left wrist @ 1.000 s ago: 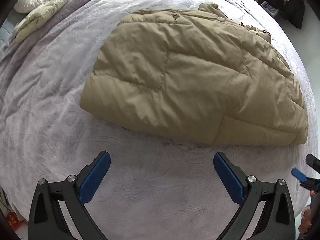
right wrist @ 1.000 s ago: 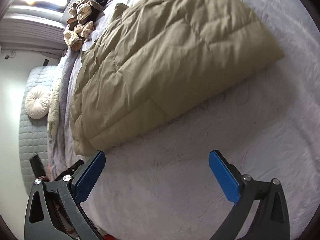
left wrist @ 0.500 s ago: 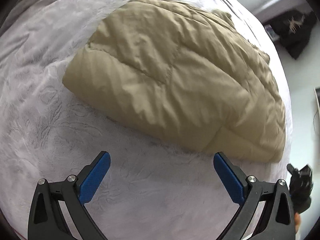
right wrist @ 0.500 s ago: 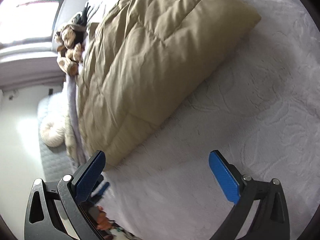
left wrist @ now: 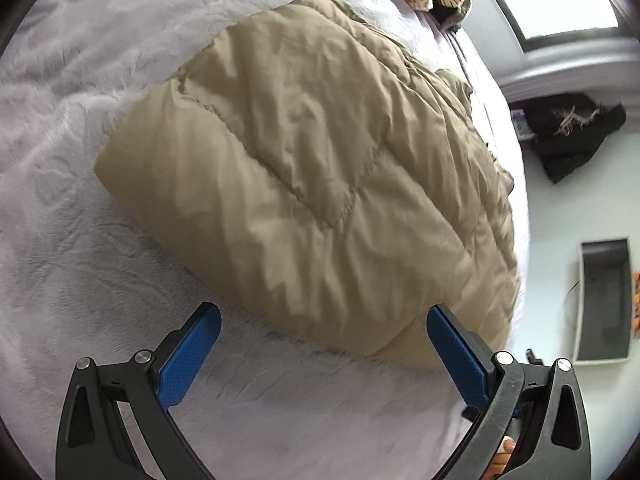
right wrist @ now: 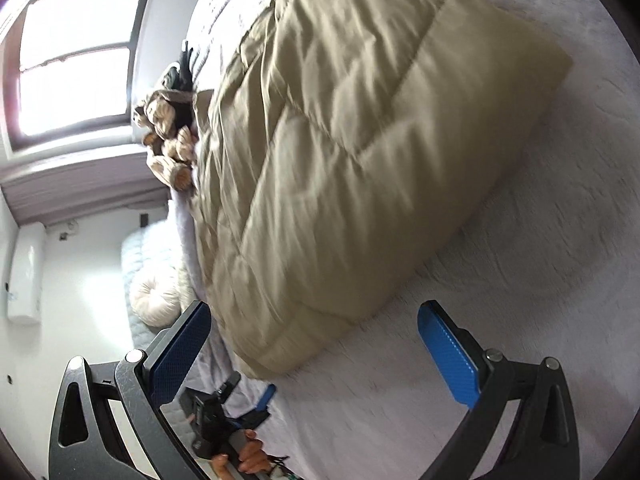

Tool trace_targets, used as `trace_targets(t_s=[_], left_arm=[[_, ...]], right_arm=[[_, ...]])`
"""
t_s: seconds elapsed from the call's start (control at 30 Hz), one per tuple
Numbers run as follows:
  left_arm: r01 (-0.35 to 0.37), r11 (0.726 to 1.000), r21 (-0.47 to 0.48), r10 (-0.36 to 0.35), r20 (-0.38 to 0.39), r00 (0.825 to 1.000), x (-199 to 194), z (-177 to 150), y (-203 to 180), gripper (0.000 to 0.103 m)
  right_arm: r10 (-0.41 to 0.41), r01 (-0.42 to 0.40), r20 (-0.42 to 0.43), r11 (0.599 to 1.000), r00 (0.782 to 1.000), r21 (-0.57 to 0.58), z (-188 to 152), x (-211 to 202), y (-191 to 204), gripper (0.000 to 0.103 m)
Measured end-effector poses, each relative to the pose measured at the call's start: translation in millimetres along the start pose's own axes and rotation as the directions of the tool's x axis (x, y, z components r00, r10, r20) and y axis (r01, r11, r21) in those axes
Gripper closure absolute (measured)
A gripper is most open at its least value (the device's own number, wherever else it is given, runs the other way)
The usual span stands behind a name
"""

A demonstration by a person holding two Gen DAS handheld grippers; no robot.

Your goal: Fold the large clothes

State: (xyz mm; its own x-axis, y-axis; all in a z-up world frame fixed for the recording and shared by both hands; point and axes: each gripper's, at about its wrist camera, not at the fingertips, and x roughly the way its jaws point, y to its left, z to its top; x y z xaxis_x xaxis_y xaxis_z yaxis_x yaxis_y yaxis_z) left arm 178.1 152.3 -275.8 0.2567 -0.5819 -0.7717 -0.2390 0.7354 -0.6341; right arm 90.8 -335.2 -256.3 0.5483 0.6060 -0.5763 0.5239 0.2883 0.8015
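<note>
Your left tongs (left wrist: 323,340) and right tongs (right wrist: 314,338) both gape wide, empty, above the pale bed cover (left wrist: 80,240). The folded tan quilted coat (left wrist: 312,168) lies just ahead. Window (right wrist: 76,56) behind; plush heap (right wrist: 168,136) blurred.

A bright window (right wrist: 76,56) glares at ten o'clock in the right wrist view, above a white wall (right wrist: 80,280). A pale grey bedspread (left wrist: 80,60) covers the bed; a dark flat screen (left wrist: 604,300) sits at three o'clock in the left wrist view.

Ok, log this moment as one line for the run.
left claw open, empty | right claw open, empty | jacket folded on bed | both claws near its edge
</note>
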Motion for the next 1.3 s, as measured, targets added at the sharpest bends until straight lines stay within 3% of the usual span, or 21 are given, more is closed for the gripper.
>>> trace_targets(t_s=[0.23, 0.47, 0.6, 0.63, 0.7, 0.73, 0.77, 0.8, 0.83, 0.87, 0.93, 1.13, 1.3], left_arm=[[0.061, 0.998, 0.030, -0.061, 0.000, 0.998, 32.8, 17.1, -7.2, 0.000], [0.165, 0.982, -0.097, -0.157, 0.084, 0.984, 54.3, 44.5, -3.0, 0.000], [0.125, 0.987, -0.101, -0.113, 0.116, 0.987, 66.5, 54.8, -6.4, 0.000], [0.098, 0.991, -0.086, -0.088, 0.113, 0.990, 69.1, 56.5, -12.0, 0.003], [0.076, 0.996, -0.045, -0.070, 0.110, 0.991, 69.5, 59.3, -20.2, 0.042], [0.094, 0.995, -0.031, -0.090, 0.109, 0.990, 66.1, 60.8, -21.2, 0.052], [0.117, 0.993, -0.028, -0.113, 0.112, 0.987, 63.5, 61.2, -22.3, 0.067], [0.139, 0.990, -0.016, -0.136, 0.118, 0.984, 58.7, 61.8, -25.5, 0.075], [0.140, 0.990, -0.003, -0.138, 0.123, 0.983, 54.7, 61.6, -28.4, 0.078], [0.131, 0.991, 0.032, -0.134, 0.132, 0.982, 48.5, 61.1, -36.9, 0.080], [0.115, 0.990, 0.083, -0.126, 0.144, 0.981, 36.7, 59.2, -47.6, 0.083], [0.153, 0.969, 0.195, -0.184, 0.153, 0.971, -8.4, 48.3, -64.9, 0.083], [0.158, 0.959, 0.234, -0.184, 0.095, 0.978, -38.1, 20.3, -66.1, 0.083]], right_arm=[[0.100, -0.099, -0.011, 0.994, 0.995, 0.052, 16.1, 25.7, -11.7, 0.000], [0.225, -0.225, 0.006, 0.973, 0.974, 0.052, 30.5, 54.8, -18.0, 0.000], [0.232, -0.232, 0.002, 0.973, 0.973, 0.012, 38.8, 67.4, -10.7, 0.000], [0.228, -0.228, 0.003, 0.974, 0.974, 0.014, 39.8, 70.0, -10.8, 0.000], [0.216, -0.217, 0.008, 0.976, 0.976, 0.028, 41.5, 73.1, -11.1, 0.000], [0.210, -0.210, 0.007, 0.977, 0.978, 0.034, 41.0, 73.8, -10.8, 0.001], [0.197, -0.197, 0.006, 0.979, 0.980, 0.043, 40.9, 73.7, -10.2, 0.009], [0.181, -0.180, 0.002, 0.982, 0.984, 0.050, 40.6, 73.6, -9.7, 0.020], [0.149, -0.149, -0.003, 0.987, 0.989, 0.060, 40.1, 74.4, -9.2, 0.048], [0.140, -0.139, -0.005, 0.988, 0.990, 0.066, 39.9, 75.1, -8.9, 0.058], [0.158, -0.158, 0.007, 0.985, 0.987, 0.066, 37.5, 70.9, -8.5, 0.069], [0.216, -0.217, 0.017, 0.976, 0.976, 0.008, 23.2, 51.3, 7.4, 0.077], [0.211, -0.212, -0.018, 0.977, 0.977, -0.031, -1.0, 26.7, 10.9, 0.077]])
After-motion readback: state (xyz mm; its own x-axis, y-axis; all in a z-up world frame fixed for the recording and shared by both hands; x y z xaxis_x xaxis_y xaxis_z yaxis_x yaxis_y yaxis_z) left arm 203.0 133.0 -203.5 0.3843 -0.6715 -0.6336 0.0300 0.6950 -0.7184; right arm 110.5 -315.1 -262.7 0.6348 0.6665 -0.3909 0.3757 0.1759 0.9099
